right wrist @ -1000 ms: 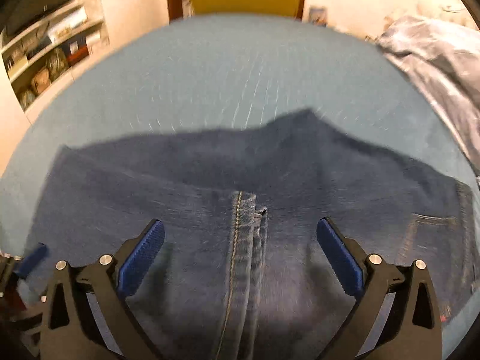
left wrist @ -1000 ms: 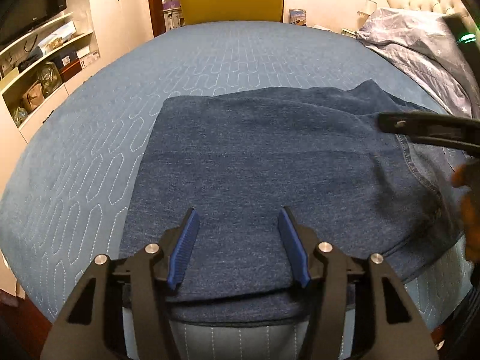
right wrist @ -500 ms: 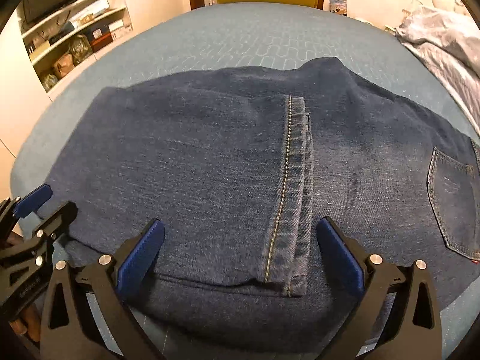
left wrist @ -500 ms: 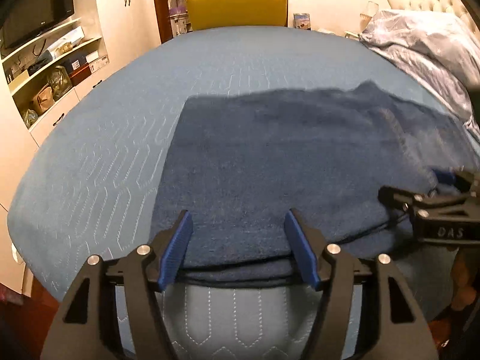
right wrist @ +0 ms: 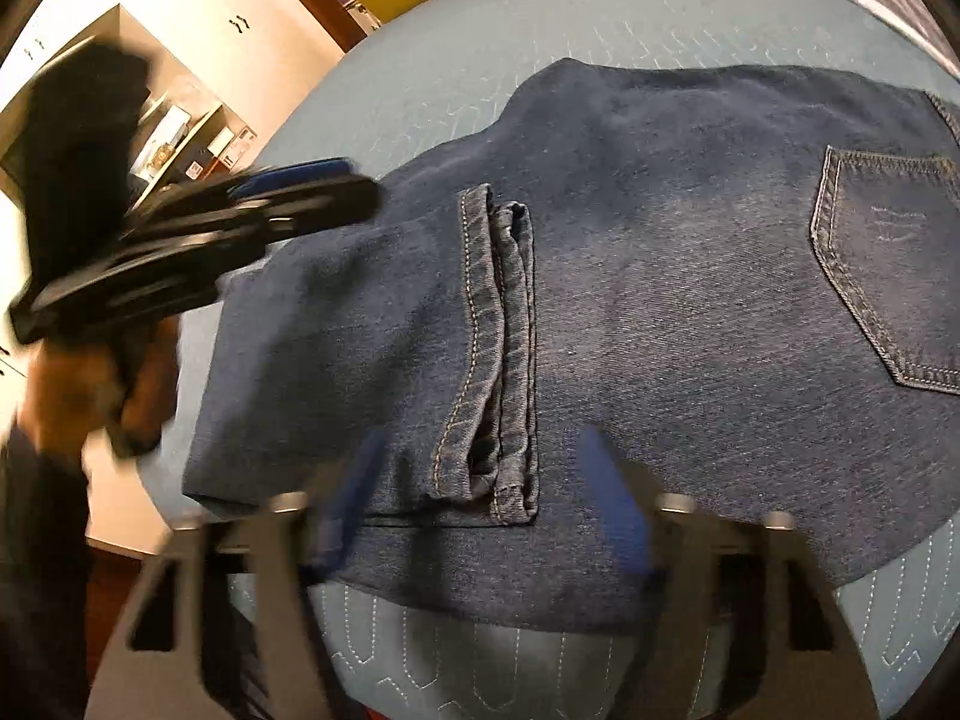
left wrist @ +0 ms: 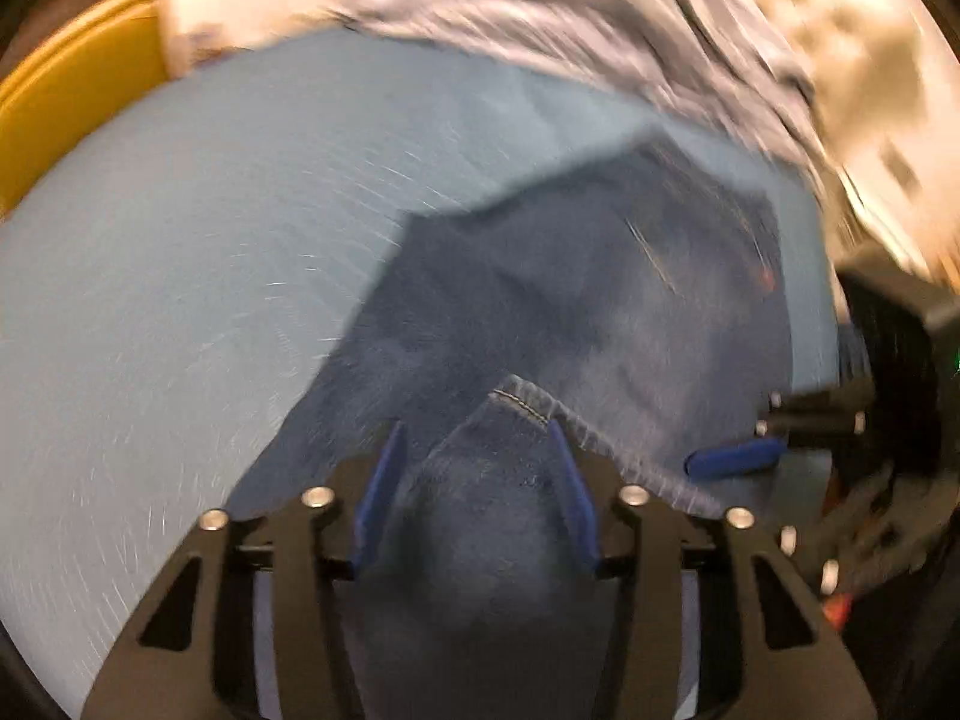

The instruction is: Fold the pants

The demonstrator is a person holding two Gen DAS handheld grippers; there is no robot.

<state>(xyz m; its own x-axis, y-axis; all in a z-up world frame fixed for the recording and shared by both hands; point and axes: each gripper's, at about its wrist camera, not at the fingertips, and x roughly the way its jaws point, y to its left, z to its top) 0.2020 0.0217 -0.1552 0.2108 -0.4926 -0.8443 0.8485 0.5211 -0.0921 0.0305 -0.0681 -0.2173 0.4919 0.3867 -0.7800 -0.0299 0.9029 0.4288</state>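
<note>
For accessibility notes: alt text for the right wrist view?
Folded jeans lie on a blue quilted bedspread, hems mid-stack, back pocket at right. The right gripper, jaws just closing, straddles the near edge; the left gripper, also closing, holds denim at left.

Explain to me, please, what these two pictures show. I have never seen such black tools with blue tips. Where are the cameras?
There is no robot here. A person holds a hand tool with two fingers in each hand, and a wide-angle camera sits on each tool, looking along its fingers. One picture is from the left gripper, the other from the right gripper; each also sees the other tool at its side. Partly folded jeans lie on a blue quilted bed cover. Both pairs of jaws have just been closing. The left gripper pinches a raised fold of the jeans. The right one straddles their near edge; the blur hides whether it grips yet.
</note>
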